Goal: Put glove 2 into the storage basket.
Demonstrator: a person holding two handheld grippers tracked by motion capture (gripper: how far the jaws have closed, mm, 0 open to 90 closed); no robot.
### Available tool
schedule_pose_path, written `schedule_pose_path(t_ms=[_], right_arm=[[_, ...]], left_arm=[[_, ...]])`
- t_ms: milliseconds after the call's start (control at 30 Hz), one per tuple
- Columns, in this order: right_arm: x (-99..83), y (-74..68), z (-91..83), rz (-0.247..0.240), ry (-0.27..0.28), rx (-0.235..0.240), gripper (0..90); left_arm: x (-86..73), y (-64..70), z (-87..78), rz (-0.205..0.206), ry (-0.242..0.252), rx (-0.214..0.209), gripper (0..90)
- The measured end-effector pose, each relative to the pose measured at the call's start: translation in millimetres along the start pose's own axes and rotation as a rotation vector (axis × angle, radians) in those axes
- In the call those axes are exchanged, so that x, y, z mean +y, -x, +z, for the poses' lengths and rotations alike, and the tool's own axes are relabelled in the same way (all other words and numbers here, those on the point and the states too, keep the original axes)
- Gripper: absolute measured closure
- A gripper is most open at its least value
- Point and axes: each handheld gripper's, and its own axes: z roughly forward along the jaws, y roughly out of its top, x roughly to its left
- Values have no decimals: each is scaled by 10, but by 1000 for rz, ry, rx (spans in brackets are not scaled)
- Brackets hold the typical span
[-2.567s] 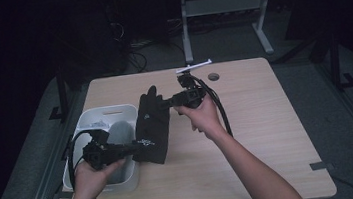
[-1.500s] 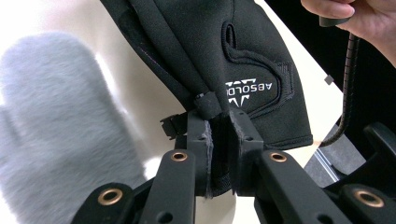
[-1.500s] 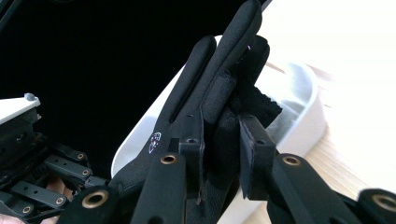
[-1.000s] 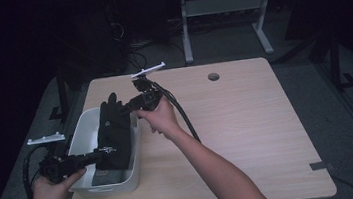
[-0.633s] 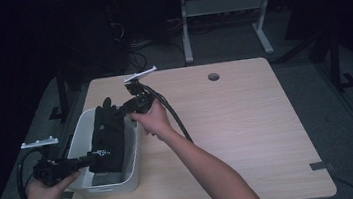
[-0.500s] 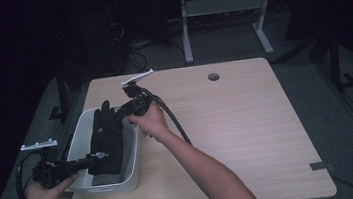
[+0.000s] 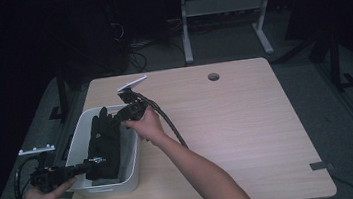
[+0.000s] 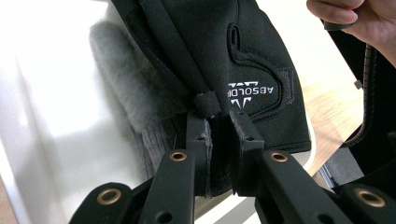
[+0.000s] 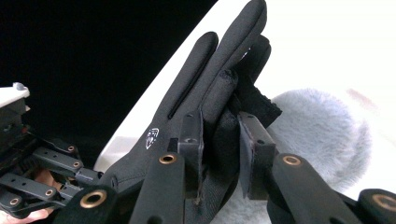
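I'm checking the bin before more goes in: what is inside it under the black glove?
Under the glove in the bin lies something grey and furry. The glove covers most of it, so what it is cannot be told.

The glove point(image 7: 105, 143) is matt black cloth, smooth and slightly stretchy-looking across the back, with stitched seams and a white printed logo near the cuff. Under it lies something grey and furry point(image 9: 322, 135), soft and fluffy like fleece. The tub point(image 7: 79, 140) holding both is white plastic, smooth with a faint sheen on its walls. The table point(image 7: 247, 121) has a pale wood-grain top, flat and matt. The left gripper point(image 8: 218, 122) and right gripper point(image 9: 219, 126) have black jaws of hard matt plastic or metal, set with small brass-coloured rivets; a ribbed black cable point(image 7: 167, 125) trails from the right gripper.
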Motion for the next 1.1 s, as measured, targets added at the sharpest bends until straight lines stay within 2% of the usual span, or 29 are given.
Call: schedule_pose_path(t_ms=[267, 400, 467, 633, 733, 967, 1100], right_arm=[[-47, 83, 125, 4, -46, -29, 717], [-50, 116, 138, 10, -44, -35, 698], [-46, 123, 138, 8, -41, -49, 687], [-28, 133, 87, 12, -22, -52, 677], [-19, 147, 43, 17, -6, -53, 669], [-2, 159, -87, 15, 22, -55, 655], [-6, 162, -188, 19, 46, -36, 644]], left_arm=[[-46, -56, 43, -24, -17, 0, 775], [-48, -53, 39, -8, -19, 18, 748], [-45, -48, 36, -10, -8, 23, 699], [-25, -48, 6, 7, 5, 35, 608], [-14, -52, -21, 21, 2, 49, 599], [51, -49, -63, 18, 26, 66, 590], [95, -23, -92, 24, 34, 66, 590]])
